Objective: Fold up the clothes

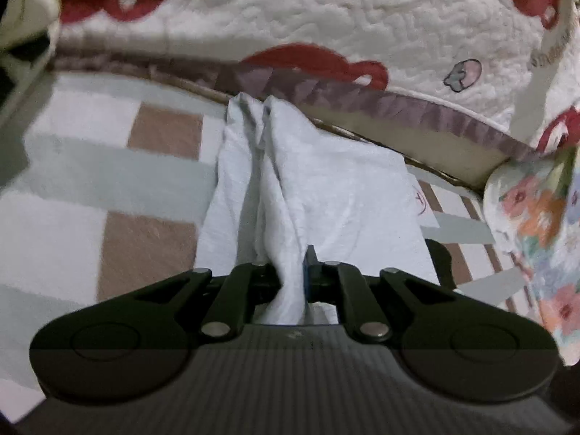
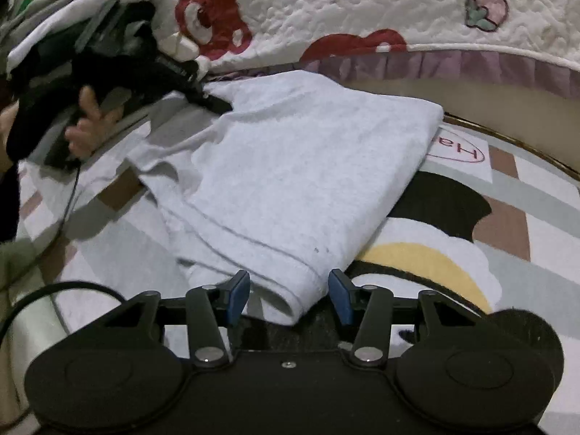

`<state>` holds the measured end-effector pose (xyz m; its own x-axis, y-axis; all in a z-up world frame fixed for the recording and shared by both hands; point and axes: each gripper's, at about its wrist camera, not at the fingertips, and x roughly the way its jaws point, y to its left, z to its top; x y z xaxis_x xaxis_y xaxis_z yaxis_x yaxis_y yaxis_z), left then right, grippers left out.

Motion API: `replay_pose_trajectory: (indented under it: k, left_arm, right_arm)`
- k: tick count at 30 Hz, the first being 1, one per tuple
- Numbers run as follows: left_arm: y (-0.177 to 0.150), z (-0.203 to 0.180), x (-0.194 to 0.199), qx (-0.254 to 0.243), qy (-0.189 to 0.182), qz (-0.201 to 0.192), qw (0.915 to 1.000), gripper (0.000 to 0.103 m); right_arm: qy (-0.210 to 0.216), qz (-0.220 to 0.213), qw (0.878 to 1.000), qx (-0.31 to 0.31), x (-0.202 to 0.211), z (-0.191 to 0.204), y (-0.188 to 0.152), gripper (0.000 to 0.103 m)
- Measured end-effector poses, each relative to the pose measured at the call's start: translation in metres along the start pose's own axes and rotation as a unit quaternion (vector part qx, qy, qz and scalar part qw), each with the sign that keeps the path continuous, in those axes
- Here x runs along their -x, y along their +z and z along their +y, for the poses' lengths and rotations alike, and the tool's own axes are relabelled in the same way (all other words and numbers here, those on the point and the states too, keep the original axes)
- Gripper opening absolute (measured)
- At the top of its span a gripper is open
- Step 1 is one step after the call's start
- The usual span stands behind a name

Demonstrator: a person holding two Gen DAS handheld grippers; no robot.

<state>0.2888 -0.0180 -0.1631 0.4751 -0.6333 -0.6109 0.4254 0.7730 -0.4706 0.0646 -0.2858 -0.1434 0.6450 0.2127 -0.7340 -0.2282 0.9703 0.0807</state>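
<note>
White garment (image 2: pixel 290 166) pinched in left hand-held gripper (image 1: pixel 291 282), between parted right hand-held gripper (image 2: pixel 289 299).

We are in a home, likely a bedroom. We see a quilt (image 1: pixel 326 11) with red bears, a checked rug (image 1: pixel 108 166) and a floral pillow (image 1: pixel 536 224).

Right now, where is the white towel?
The white towel lies folded on the checked blanket, its near corner between the open right gripper, below the quilt.
</note>
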Motion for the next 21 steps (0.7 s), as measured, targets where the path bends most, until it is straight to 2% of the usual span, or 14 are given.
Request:
replay_pose_trajectory:
  k: [3, 5, 6, 8, 9, 10, 11, 14, 15, 16, 18, 19, 20, 21]
  left_arm:
    - [0.004, -0.018, 0.017, -0.057, 0.007, -0.031, 0.9979, 0.008]
    - [0.002, -0.011, 0.009, -0.056, 0.053, -0.018, 0.9969, 0.009]
    - [0.002, -0.007, 0.005, -0.055, 0.076, -0.012, 0.9956, 0.01]
    - [0.001, 0.0, 0.001, -0.054, 0.124, -0.005, 0.9908, 0.01]
    - [0.003, -0.002, 0.01, -0.061, 0.161, -0.03, 0.9846, 0.004]
    - [0.006, -0.006, 0.024, -0.073, 0.197, -0.064, 0.9757, 0.003]
    - [0.01, -0.006, 0.036, -0.073, 0.195, -0.079, 0.9748, 0.003]
    - [0.014, 0.005, 0.057, -0.009, 0.107, -0.056, 0.9926, 0.006]
    - [0.009, 0.004, 0.057, 0.001, 0.086, -0.037, 0.9956, 0.012]
    - [0.004, 0.001, 0.054, 0.0, 0.072, -0.013, 0.9973, 0.029]
    - [-0.009, -0.009, 0.044, -0.019, 0.067, 0.037, 0.9968, 0.049]
    - [-0.014, -0.014, 0.038, -0.031, 0.065, 0.062, 0.9955, 0.051]
    - [-0.017, -0.019, 0.031, -0.046, 0.066, 0.082, 0.9934, 0.051]
    - [-0.019, -0.022, 0.026, -0.057, 0.072, 0.095, 0.9913, 0.051]
  right_arm:
    - [-0.022, 0.005, 0.999, 0.032, -0.006, 0.007, -0.001, 0.053]
    - [-0.029, 0.008, 0.999, 0.037, -0.01, 0.008, -0.002, 0.05]
    - [-0.032, 0.009, 0.999, 0.04, -0.012, 0.009, -0.002, 0.038]
    - [-0.038, 0.006, 0.999, 0.032, -0.013, 0.007, -0.002, 0.02]
    - [-0.04, 0.002, 0.999, 0.02, -0.012, 0.005, -0.002, 0.015]
    - [-0.042, -0.002, 0.999, 0.008, -0.011, 0.003, -0.002, 0.014]
    - [-0.04, -0.003, 0.999, -0.001, -0.01, 0.0, -0.003, 0.013]
    - [-0.039, -0.001, 0.999, 0.002, -0.009, -0.001, -0.006, 0.013]
    - [-0.039, -0.002, 0.999, 0.006, -0.008, -0.001, -0.006, 0.014]
    - [-0.04, -0.003, 0.999, 0.006, -0.007, 0.0, -0.007, 0.014]
    - [-0.039, -0.009, 0.999, 0.004, -0.007, 0.001, -0.008, 0.019]
    - [-0.04, -0.012, 0.999, 0.006, -0.008, 0.001, -0.008, 0.02]
    - [-0.041, -0.015, 0.999, 0.008, -0.009, 0.001, -0.009, 0.03]
    - [-0.042, -0.019, 0.999, 0.01, -0.009, 0.001, -0.009, 0.034]
